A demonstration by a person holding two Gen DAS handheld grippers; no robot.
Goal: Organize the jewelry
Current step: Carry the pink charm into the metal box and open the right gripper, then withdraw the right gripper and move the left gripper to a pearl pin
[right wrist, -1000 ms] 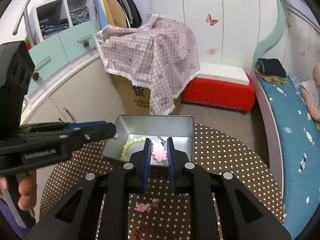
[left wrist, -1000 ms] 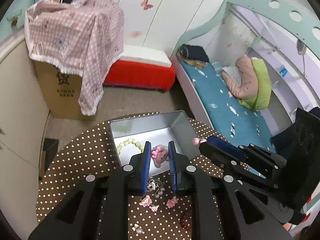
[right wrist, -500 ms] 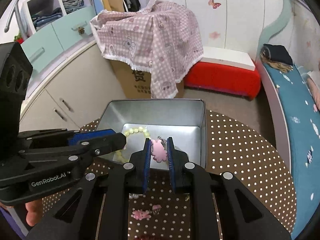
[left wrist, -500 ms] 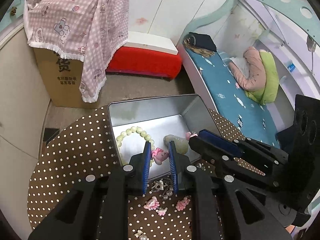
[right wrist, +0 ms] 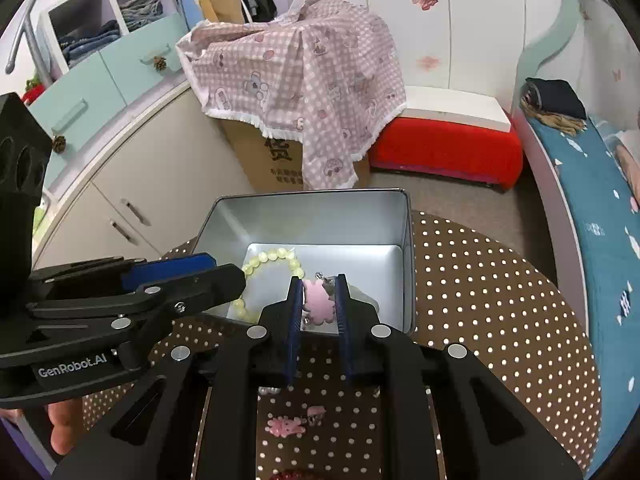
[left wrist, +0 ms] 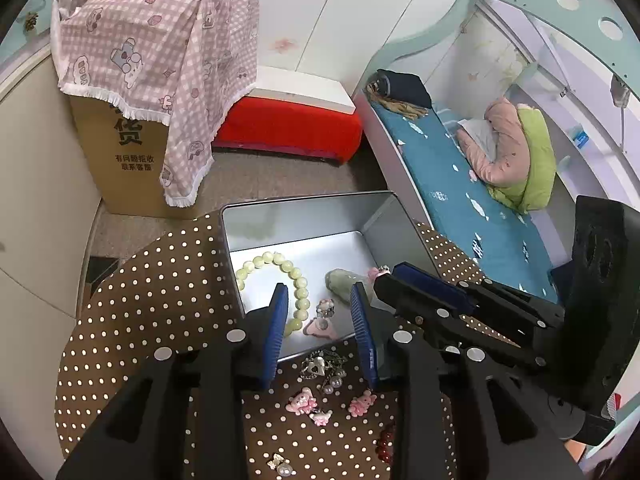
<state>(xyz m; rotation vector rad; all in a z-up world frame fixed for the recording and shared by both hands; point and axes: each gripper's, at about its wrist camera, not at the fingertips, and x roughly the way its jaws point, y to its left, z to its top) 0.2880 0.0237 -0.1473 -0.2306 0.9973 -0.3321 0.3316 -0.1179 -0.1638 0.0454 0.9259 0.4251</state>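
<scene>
A silver tin box [left wrist: 304,216] [right wrist: 320,216] stands on the brown dotted table. Inside lie a pale green bead bracelet [left wrist: 276,264] [right wrist: 272,258], a green stone piece [left wrist: 344,280] and a pink charm [left wrist: 320,326]. My left gripper [left wrist: 320,312] is open over the box's front edge, with the pink charm lying between its fingers. My right gripper [right wrist: 319,304] is shut on a pink bear charm [right wrist: 318,304] and holds it over the box's front part; it also shows in the left wrist view [left wrist: 384,276].
On the table in front of the box lie a silver heart chain [left wrist: 320,366], pink charms [left wrist: 304,400] [right wrist: 286,426], pearl pieces [left wrist: 280,466] and dark red beads [left wrist: 386,446]. A cloth-covered cardboard box [right wrist: 296,92], a red bench [right wrist: 444,148] and a bed [left wrist: 460,176] stand beyond.
My left gripper opened and let the pink charm drop into the box. My right gripper moved a little forward over the box, still holding its pink bear charm.
</scene>
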